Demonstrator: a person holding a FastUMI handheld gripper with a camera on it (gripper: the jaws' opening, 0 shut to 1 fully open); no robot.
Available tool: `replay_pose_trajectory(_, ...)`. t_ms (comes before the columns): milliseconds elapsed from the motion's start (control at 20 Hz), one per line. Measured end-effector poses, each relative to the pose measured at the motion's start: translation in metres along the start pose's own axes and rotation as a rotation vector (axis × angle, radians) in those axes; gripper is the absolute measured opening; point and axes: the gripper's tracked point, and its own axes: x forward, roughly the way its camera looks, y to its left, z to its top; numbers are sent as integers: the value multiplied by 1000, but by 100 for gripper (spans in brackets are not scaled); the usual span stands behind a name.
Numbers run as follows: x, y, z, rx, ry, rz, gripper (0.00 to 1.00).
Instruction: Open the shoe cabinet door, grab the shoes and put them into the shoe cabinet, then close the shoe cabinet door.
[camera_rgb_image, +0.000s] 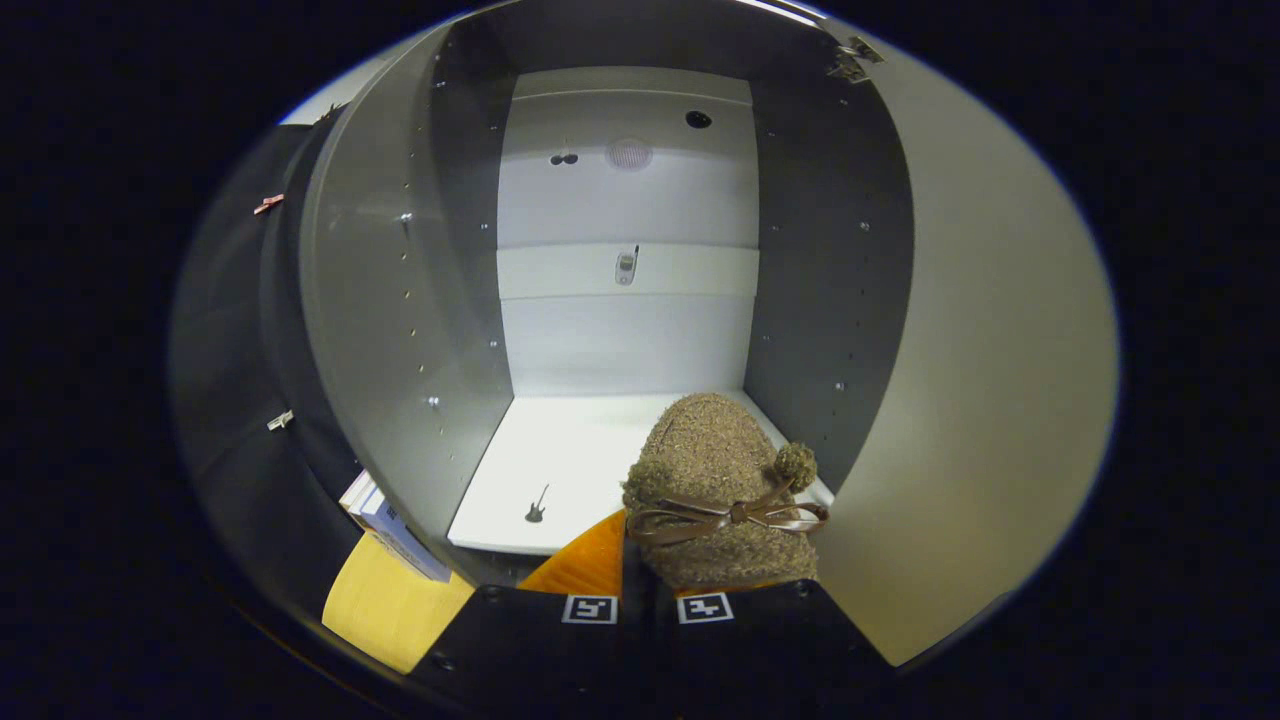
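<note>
Inside the booth, at the cabinet mouth: I face an open shoe cabinet (430, 300), its pale bottom shelf (560, 450) lit and its grey side walls running back to a white rear panel.
Fingers: my fingers (645, 590) stand nearly together at the foot of the view, a narrow dark gap between them; a shoe rests right on top of them at the right side of that gap, but how they hold it I cannot tell, since its heel hides the tips.
Shoe: a fuzzy brown shoe (715, 460) with a thin brown ribbon bow (735, 515) across its top and a small pompom (795, 465) at the right; it points toe-first into the cabinet, its front over the right near part of the bottom shelf, just beside the right inner wall.
Door: the cabinet door (990, 380) stands swung wide at the right, its pale inner face turned toward me, hinges (855, 55) at its top corner.
Shelf detail: a small dark guitar-shaped mark (537, 505) lies on the bottom shelf, left of the shoe and apart from it.
Rear panel: small holes and a little fitting show on the back wall.
Below the cabinet's left edge: a yellow sheet (395, 605) and a white-and-blue box (395, 525) sit near my left finger.
</note>
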Motion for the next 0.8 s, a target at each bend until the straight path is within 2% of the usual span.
replay_pose_trajectory(350, 71, -9, 31, 14, 50, 8, 7)
replay_pose_trajectory(800, 169, 10, 34, 20, 94, 43, 7)
